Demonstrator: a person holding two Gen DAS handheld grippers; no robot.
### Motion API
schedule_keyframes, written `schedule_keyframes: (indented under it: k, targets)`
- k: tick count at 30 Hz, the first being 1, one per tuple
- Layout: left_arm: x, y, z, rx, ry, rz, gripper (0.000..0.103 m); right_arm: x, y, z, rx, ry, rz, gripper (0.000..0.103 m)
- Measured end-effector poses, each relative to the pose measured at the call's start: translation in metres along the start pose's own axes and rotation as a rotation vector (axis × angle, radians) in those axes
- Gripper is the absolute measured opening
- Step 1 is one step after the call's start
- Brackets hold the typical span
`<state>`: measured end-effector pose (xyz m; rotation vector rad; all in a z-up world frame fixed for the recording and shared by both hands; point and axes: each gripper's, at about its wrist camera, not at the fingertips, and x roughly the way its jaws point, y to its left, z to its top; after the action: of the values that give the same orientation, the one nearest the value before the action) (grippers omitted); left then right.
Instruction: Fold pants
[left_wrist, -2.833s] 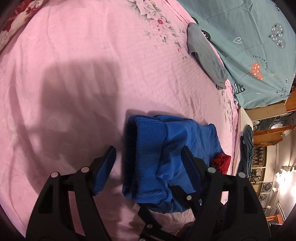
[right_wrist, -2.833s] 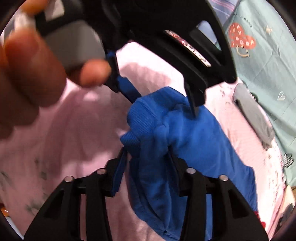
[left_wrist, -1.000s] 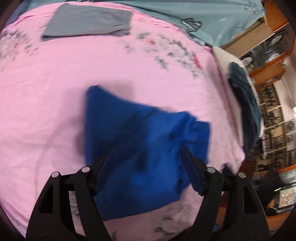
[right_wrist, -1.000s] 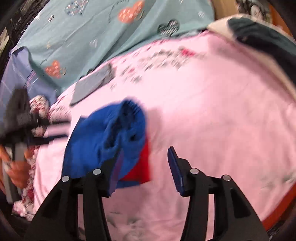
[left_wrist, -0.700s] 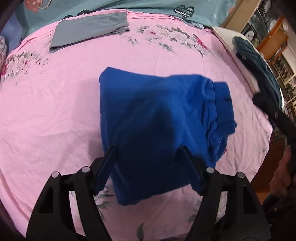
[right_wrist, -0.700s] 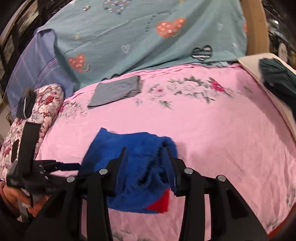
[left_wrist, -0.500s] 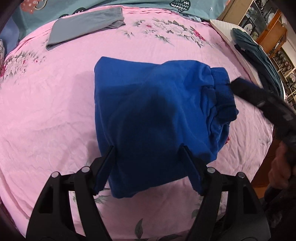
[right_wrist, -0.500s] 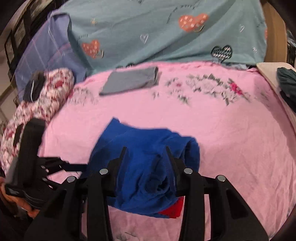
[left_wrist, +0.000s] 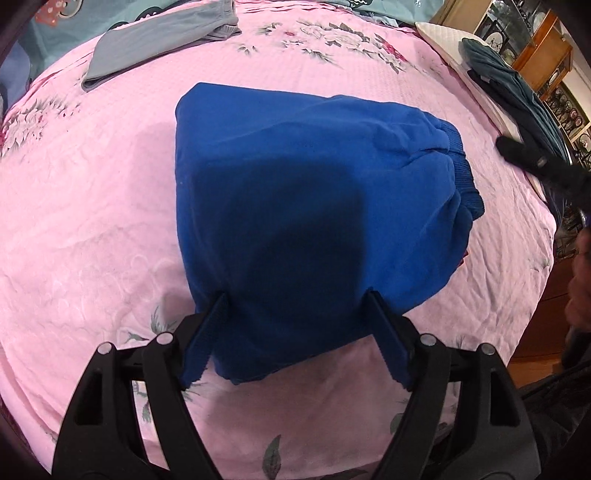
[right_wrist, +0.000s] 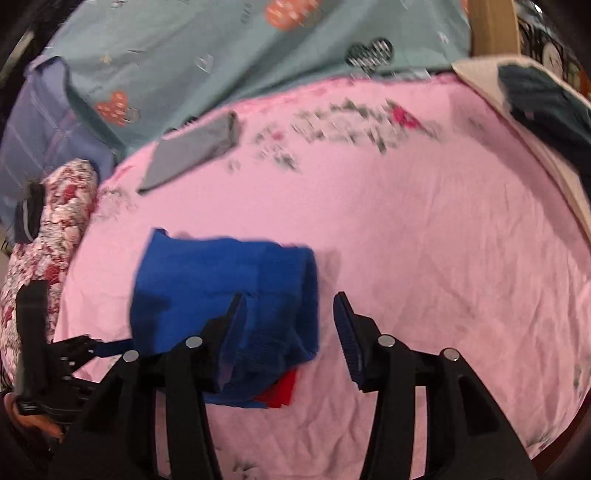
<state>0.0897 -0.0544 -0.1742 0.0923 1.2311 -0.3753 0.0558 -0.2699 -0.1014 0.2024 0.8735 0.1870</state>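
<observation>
The blue pants (left_wrist: 306, 206) lie folded in a compact bundle on the pink bedsheet (left_wrist: 92, 192), ribbed waistband at the right. My left gripper (left_wrist: 297, 321) is open and empty, held above the bundle's near edge. In the right wrist view the pants (right_wrist: 225, 291) lie left of centre, with a red bit (right_wrist: 280, 391) showing at their near edge. My right gripper (right_wrist: 290, 325) is open and empty, above the bundle's right side. The left gripper also shows at the left edge of the right wrist view (right_wrist: 74, 350).
Folded grey pants (left_wrist: 155, 37) lie at the far side of the bed, near a teal heart-print cover (right_wrist: 258, 48). A white pillow with dark teal clothing (left_wrist: 509, 74) is at the right edge. A floral cushion (right_wrist: 48, 229) is at the left. Wooden shelves (left_wrist: 546, 48) stand beyond the bed.
Both grippers have let go of the pants and drawn back. The bundle now lies flat on the sheet. The right gripper has swung to the right and its jaws stand wider apart.
</observation>
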Motion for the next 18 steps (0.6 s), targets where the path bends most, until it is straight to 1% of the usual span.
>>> schedule_keyframes:
  k: [3,6,9,11,12,14,15,16,18]
  targets:
    - [0.0,-0.001,-0.001,0.007,-0.004,0.007,0.079,0.002,0.02,0.01,-0.059,-0.013,0.057,0.048]
    - [-0.002,-0.001,-0.003,0.016,-0.01,0.015,0.079,0.015,0.034,0.018,-0.09,-0.003,0.088,0.048]
    - [-0.003,-0.002,-0.005,0.027,-0.015,0.022,0.08,0.033,0.033,0.023,-0.072,0.026,0.103,0.048]
    - [-0.004,-0.001,-0.008,0.032,-0.015,0.025,0.081,0.05,0.023,0.023,-0.039,0.067,0.108,0.048]
    - [-0.004,-0.001,-0.009,0.032,-0.015,0.026,0.081,0.067,0.014,0.019,-0.012,0.115,0.095,0.047]
    - [-0.005,-0.001,-0.012,0.037,-0.011,0.024,0.083,0.095,-0.005,0.006,0.016,0.183,0.031,0.046]
    - [-0.005,-0.001,-0.013,0.042,-0.007,0.02,0.083,0.1,-0.011,0.001,0.007,0.176,0.014,0.045]
    - [-0.003,-0.002,-0.014,0.046,0.0,0.019,0.084,0.103,-0.012,-0.002,-0.004,0.167,0.022,0.046]
    - [0.0,-0.004,-0.016,0.06,0.015,0.03,0.084,0.101,-0.008,-0.001,-0.019,0.168,0.004,0.046]
